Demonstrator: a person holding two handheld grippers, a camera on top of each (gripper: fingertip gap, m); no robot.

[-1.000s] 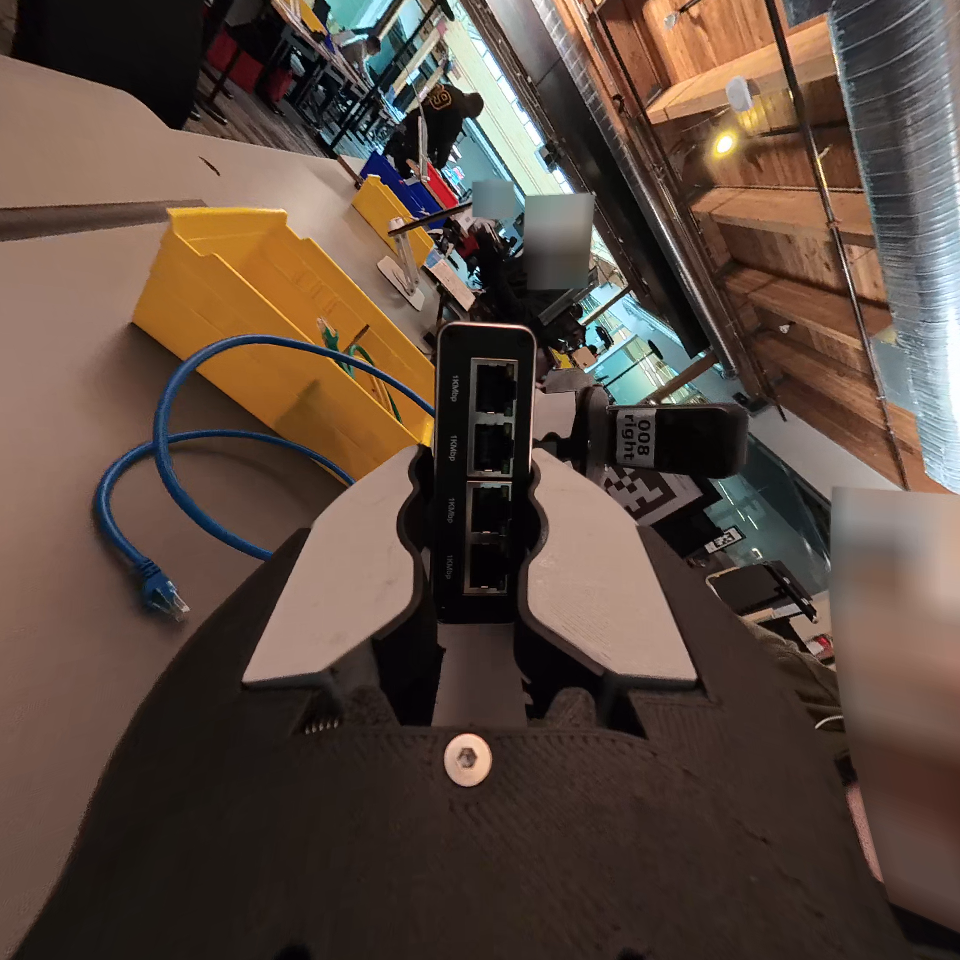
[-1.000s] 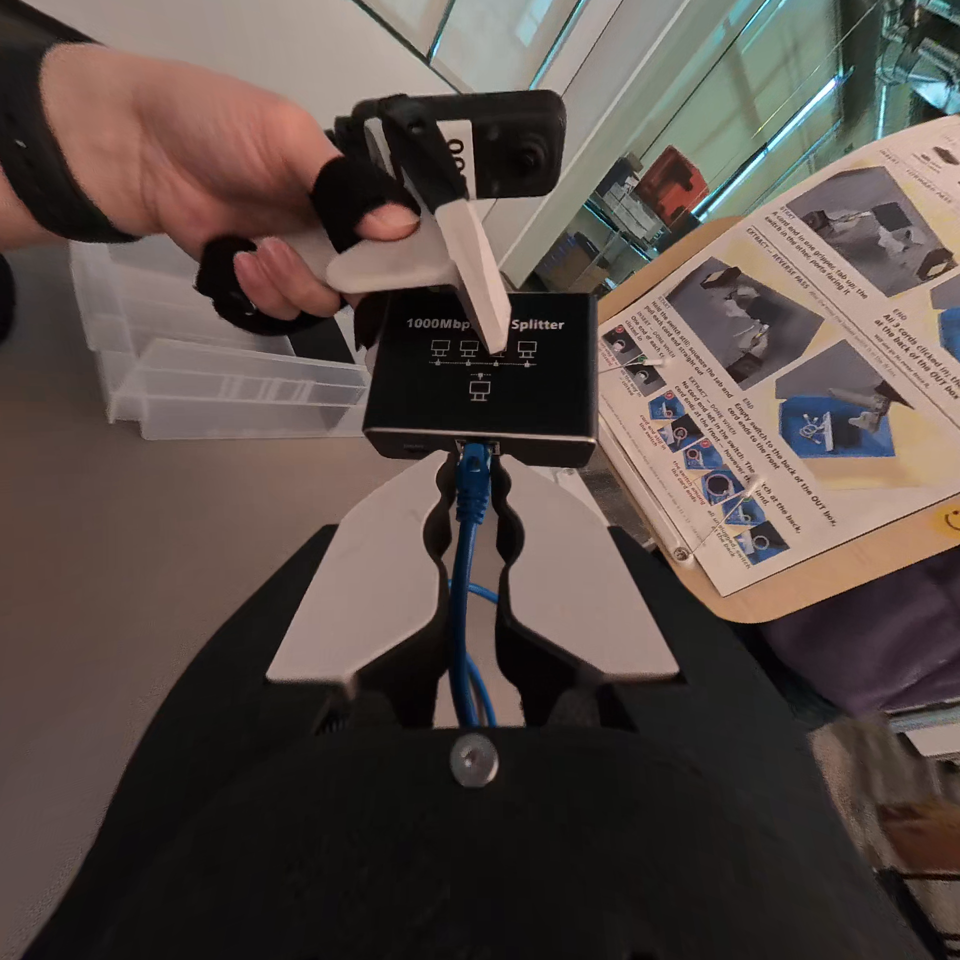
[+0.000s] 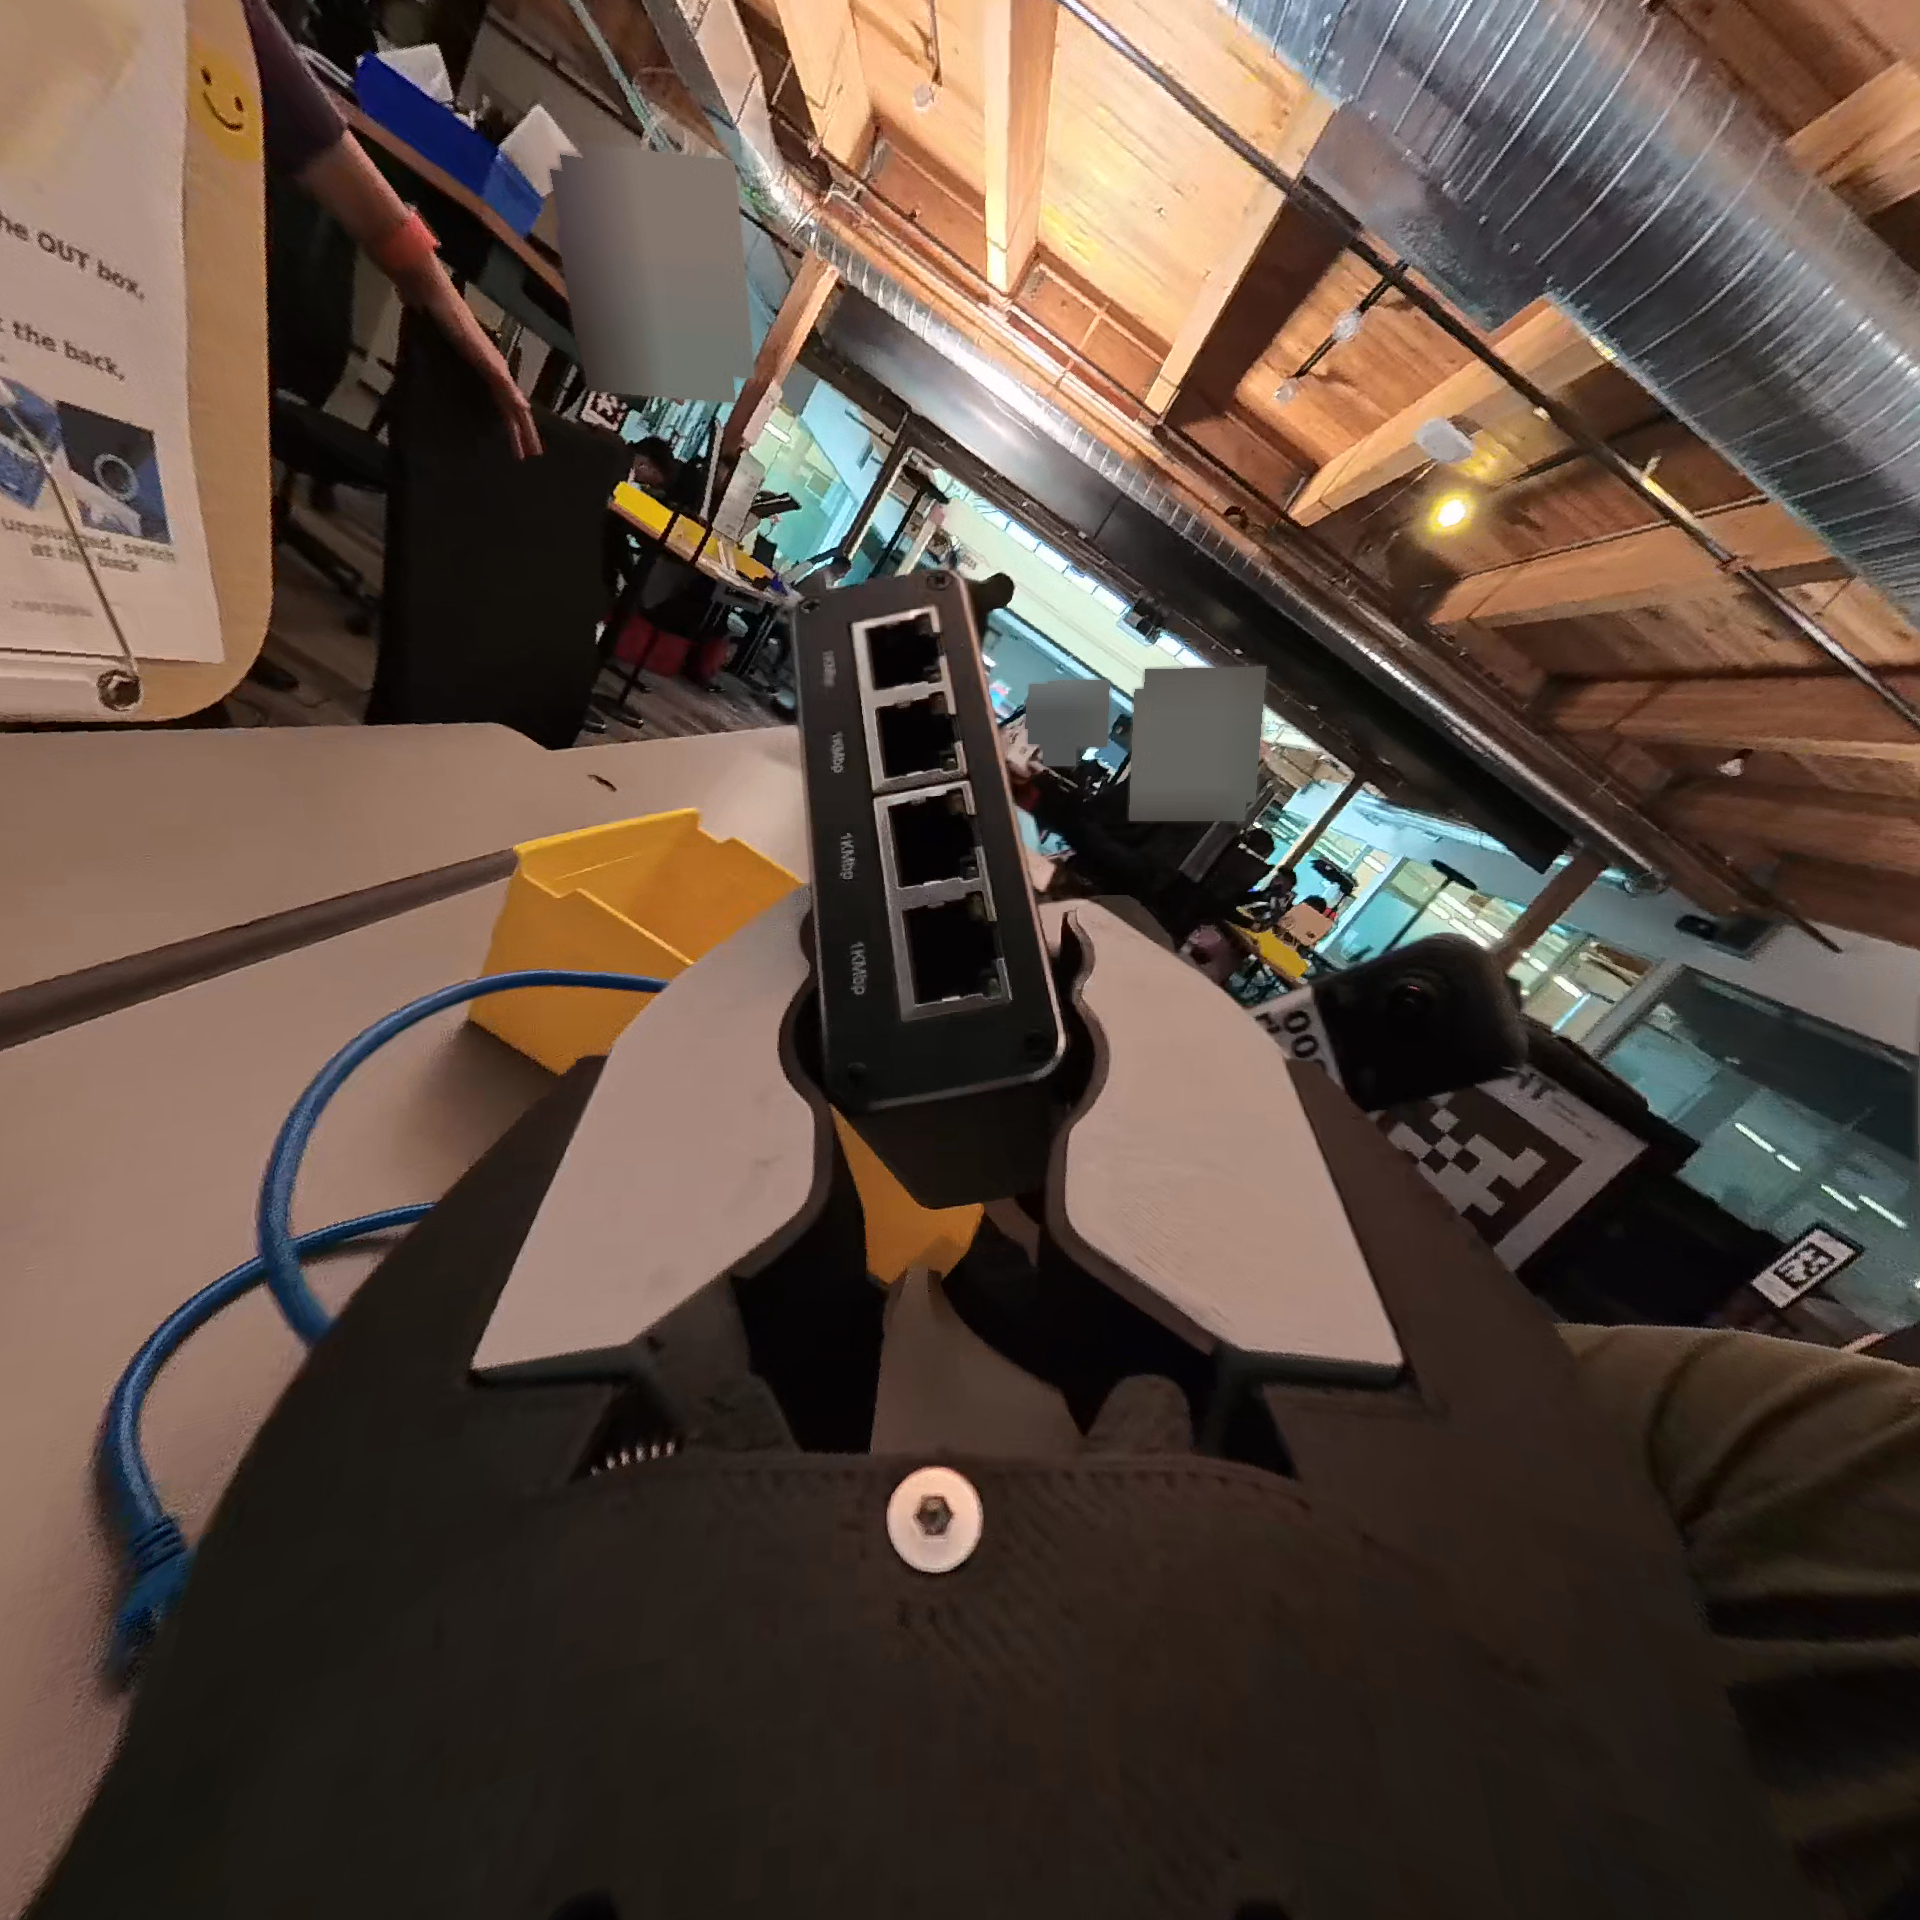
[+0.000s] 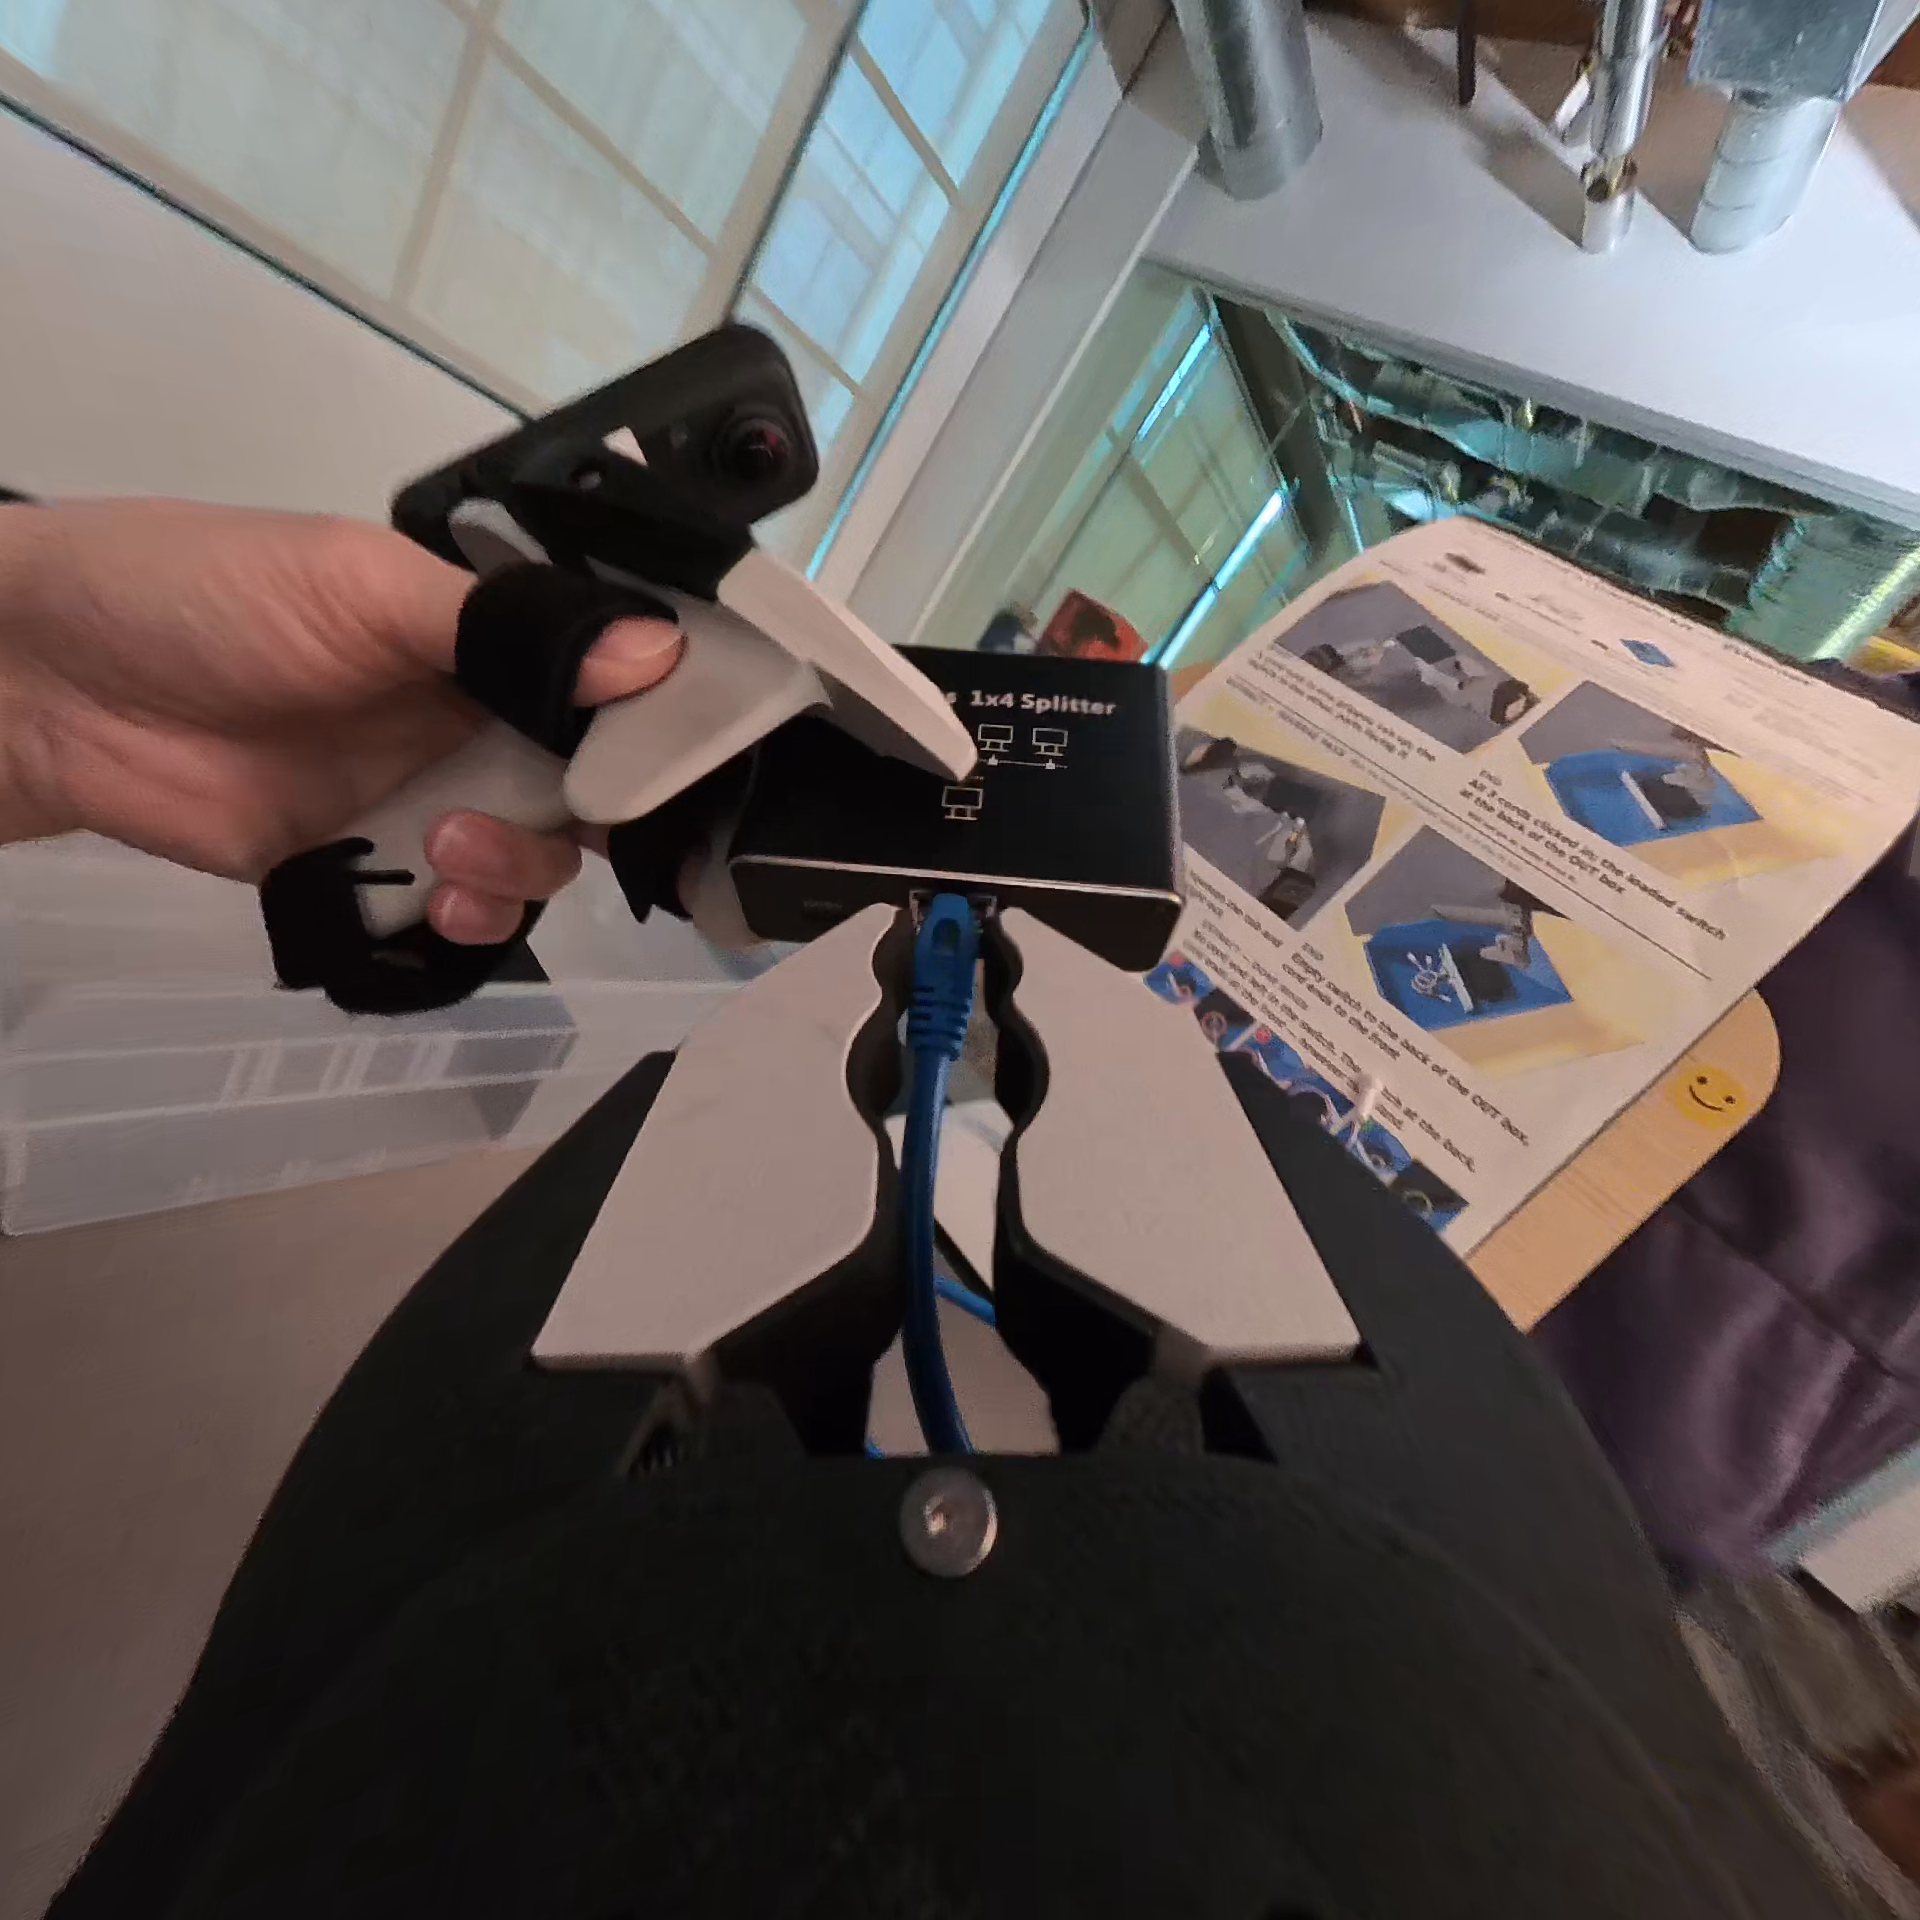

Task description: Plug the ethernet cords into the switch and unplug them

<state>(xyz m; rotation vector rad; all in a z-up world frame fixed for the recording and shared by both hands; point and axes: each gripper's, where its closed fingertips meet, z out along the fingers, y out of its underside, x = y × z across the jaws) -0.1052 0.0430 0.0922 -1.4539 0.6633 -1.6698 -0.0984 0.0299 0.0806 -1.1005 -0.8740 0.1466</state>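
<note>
A yellow bin [image 3: 623, 925] is sitting on the grey table [image 3: 260, 810]; an instruction sheet [image 4: 1475, 883] is leaning nearby.

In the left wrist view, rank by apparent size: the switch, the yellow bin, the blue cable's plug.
1. switch, though it sits nearest the camera, so this may mislead.
2. yellow bin, partly hidden behind the left gripper.
3. blue cable's plug, clearly smallest.

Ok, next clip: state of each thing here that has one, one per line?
Switch: held in the air, four-port face empty.
Left gripper: shut on the switch.
Blue cord: plugged into the switch's single-port side.
Right gripper: fingers apart around the blue cord's plug.
Second blue cord: loose on the table, unplugged.
</note>
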